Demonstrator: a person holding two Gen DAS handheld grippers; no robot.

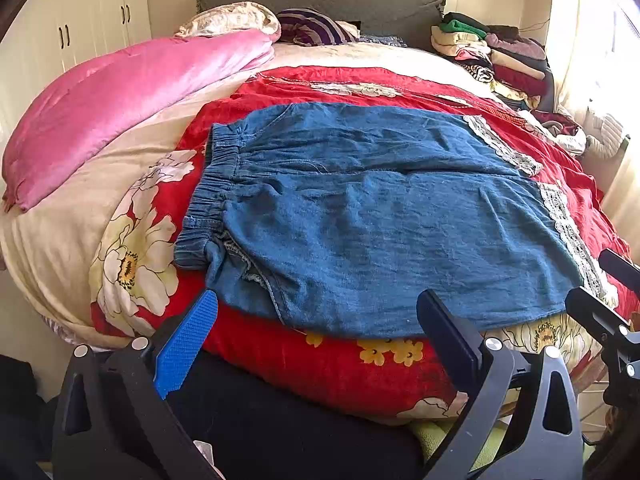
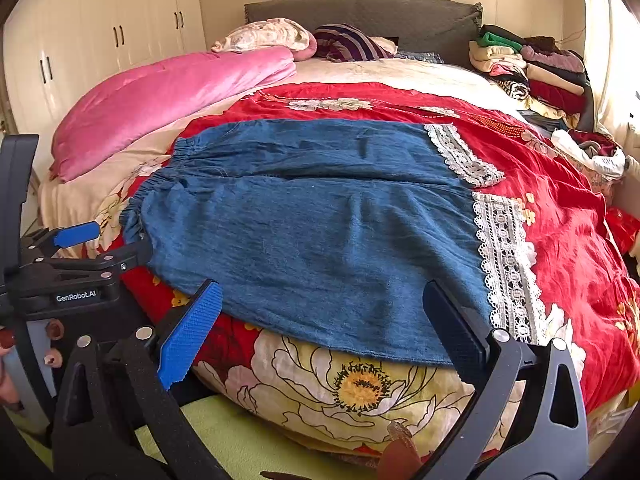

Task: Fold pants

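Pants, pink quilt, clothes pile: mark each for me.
pants [image 1: 380, 220]: left wrist view, middle of the blue denim.
pink quilt [image 1: 120, 108]: left wrist view, its satin top.
clothes pile [image 2: 536, 72]: right wrist view, folded stack's middle.

Blue pants lie flat on the red floral quilt (lace cuffs rightward) — right gripper fingers spread wide.

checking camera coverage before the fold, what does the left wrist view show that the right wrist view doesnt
Only the left wrist view shows the pants' near waist corner with its turned-up inner seam, and the right gripper entering from the right edge.

Only the right wrist view shows the left gripper from the side, open at the waistband, and the big yellow-centred flower on the quilt's near edge.

Both show the blue pants lying flat on the red floral quilt, lace cuffs to the right, pink blanket and clothes pile behind.
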